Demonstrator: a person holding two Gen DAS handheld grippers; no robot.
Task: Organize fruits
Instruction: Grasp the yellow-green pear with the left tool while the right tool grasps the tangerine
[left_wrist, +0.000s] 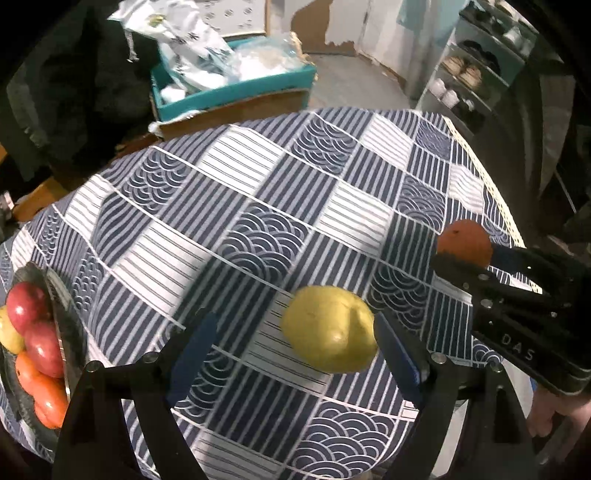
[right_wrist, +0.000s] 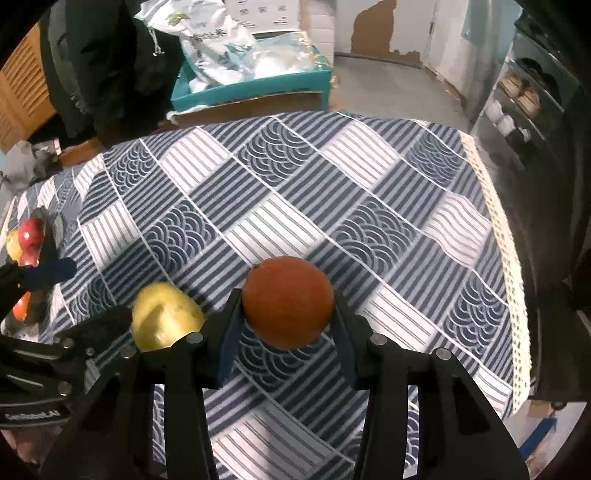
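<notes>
orange fruit (right_wrist: 288, 301), round and matte, clamped between the blue pads of the right gripper (right_wrist: 286, 325), pads pressing both sides, lifted clear of the cloth with a shadow under it. same orange (left_wrist: 464, 242) seen from the left wrist view, perched at the tip of the right gripper (left_wrist: 461, 258) over toward the table's right edge.

yellow fruit (left_wrist: 330, 328), lumpy, lying on the tablecloth (left_wrist: 258, 192) between the fingers of the left gripper (left_wrist: 295, 354); jaws standing wide apart, right pad close beside the fruit, whether touching cannot be told, left pad well clear, no squeeze on it. from the right wrist view, that yellow fruit (right_wrist: 166, 317) just left of the held orange, partly hidden behind black gripper frame.

further left, dark plate (left_wrist: 70, 325) at the table's edge, loaded with red fruits (left_wrist: 29, 306), orange-red ones (left_wrist: 44, 391) below them and a yellow one (left_wrist: 9, 332) at the rim. same plate small and far left in the right wrist view.

navy-and-white patchwork cloth, stripes and wave arcs, lace trim (right_wrist: 506, 236) along the right side. beyond the table, teal box (right_wrist: 255, 86) stuffed with white bags, dark jacket (right_wrist: 110, 62) hanging left, shelf with shoes (left_wrist: 465, 74) on the right. bit of a hand (left_wrist: 554, 413) low right behind the right gripper's body.
</notes>
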